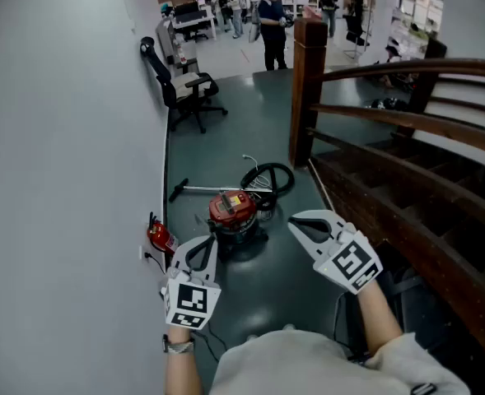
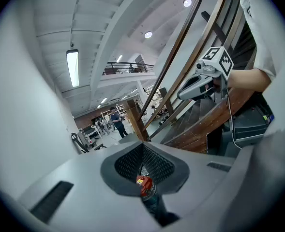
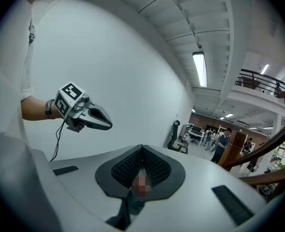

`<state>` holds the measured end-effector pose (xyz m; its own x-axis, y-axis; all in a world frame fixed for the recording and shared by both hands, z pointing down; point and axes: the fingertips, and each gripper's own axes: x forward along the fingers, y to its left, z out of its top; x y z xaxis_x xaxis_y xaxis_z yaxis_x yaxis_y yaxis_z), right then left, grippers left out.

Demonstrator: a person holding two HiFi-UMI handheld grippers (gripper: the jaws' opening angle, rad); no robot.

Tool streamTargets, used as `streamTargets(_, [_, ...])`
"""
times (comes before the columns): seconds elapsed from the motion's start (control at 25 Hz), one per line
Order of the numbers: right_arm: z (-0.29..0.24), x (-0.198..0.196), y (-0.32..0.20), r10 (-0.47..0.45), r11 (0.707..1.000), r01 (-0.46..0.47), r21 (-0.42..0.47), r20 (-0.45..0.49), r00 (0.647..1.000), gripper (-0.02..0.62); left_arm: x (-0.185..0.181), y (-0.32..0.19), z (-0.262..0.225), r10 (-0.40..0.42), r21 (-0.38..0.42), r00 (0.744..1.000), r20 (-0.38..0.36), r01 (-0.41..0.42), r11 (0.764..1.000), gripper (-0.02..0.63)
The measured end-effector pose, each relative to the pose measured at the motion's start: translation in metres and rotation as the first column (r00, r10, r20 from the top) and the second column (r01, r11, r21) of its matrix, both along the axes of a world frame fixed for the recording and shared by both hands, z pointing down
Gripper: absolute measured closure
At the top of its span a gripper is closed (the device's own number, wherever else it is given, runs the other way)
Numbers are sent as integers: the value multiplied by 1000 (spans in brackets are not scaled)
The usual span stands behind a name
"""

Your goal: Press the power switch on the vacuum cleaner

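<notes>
The vacuum cleaner point(image 1: 232, 210) stands on the dark green floor: a red lid on a dark drum, with a black hose point(image 1: 272, 178) coiled behind it. My left gripper point(image 1: 210, 239) hangs in the air just left of and nearer than the drum, with its jaws together and nothing held. My right gripper point(image 1: 294, 220) is held to the right of the vacuum, also shut and empty. In the left gripper view the vacuum cleaner point(image 2: 144, 183) shows small through the slit below the closed jaw tips. I cannot make out the power switch.
A grey wall runs along the left, with a red fire extinguisher point(image 1: 160, 236) at its foot. A wooden stair rail point(image 1: 407, 122) and newel post point(image 1: 306, 89) close the right side. Behind the vacuum lies a metal wand point(image 1: 213, 190). Further back are an office chair point(image 1: 184, 89) and a standing person point(image 1: 271, 25).
</notes>
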<state>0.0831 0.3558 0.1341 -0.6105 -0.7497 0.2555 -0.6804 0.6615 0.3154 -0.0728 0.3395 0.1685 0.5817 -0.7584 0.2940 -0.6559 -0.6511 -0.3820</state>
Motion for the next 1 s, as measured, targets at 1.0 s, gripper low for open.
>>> streamTargets(1.0, [7,44,-9,-35,999,35,3,65,997,566,48,0,13,-17,-42,1000,-1,17,999,606])
